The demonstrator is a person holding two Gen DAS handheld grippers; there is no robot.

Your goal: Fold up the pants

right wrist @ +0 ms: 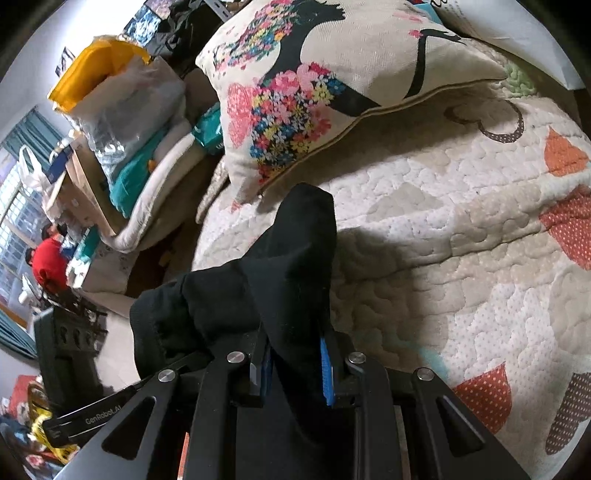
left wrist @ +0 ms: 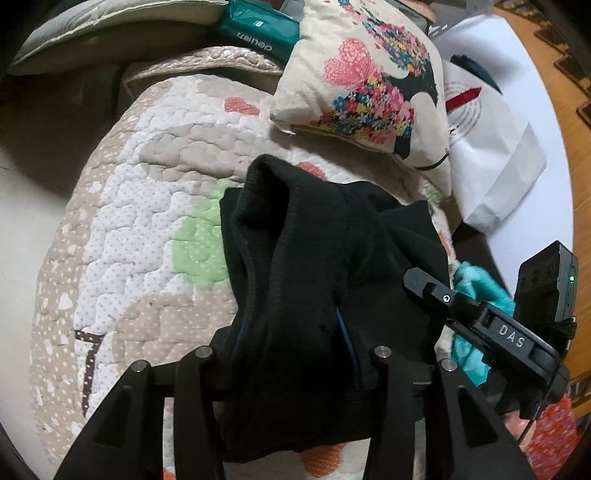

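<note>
Pants (left wrist: 295, 280), one black pair, are bunched between both sets of jaws and hang over a quilted bed (left wrist: 140, 229). Nearest in the right wrist view, the right gripper (right wrist: 295, 373) has its jaws closed on a fold of the cloth: the fabric passes straight between the blue pads (right wrist: 327, 373) and rises ahead of them to a limp peak, with a second lobe slumping off to the left over the linkage. In the left wrist view the left gripper (left wrist: 291, 354) is buried under the cloth; its fingertips are hidden, but the fabric fills the gap and drapes from there, so I judge its jaws closed on the pants as well. From those jaws the garment runs forward and away, its long axis roughly along the fingers, ending in a ribbed cuff or waistband that stands up at the far end. The right gripper shows in that same view, touching the right edge of the bundle, so the two hands are close together on the same end, neither clearly nearer the free end. The coming move likely turns on this: the loose length lies ahead of both jaws, toward the pillow, and has to be drawn out flat along the bed before any fold.

Farther on lies one flower-print pillow (left wrist: 369, 74), just beyond the cloth. Beside it sits one white paper bag (left wrist: 491, 155), and one teal packet (left wrist: 258, 29) behind the pillow.
</note>
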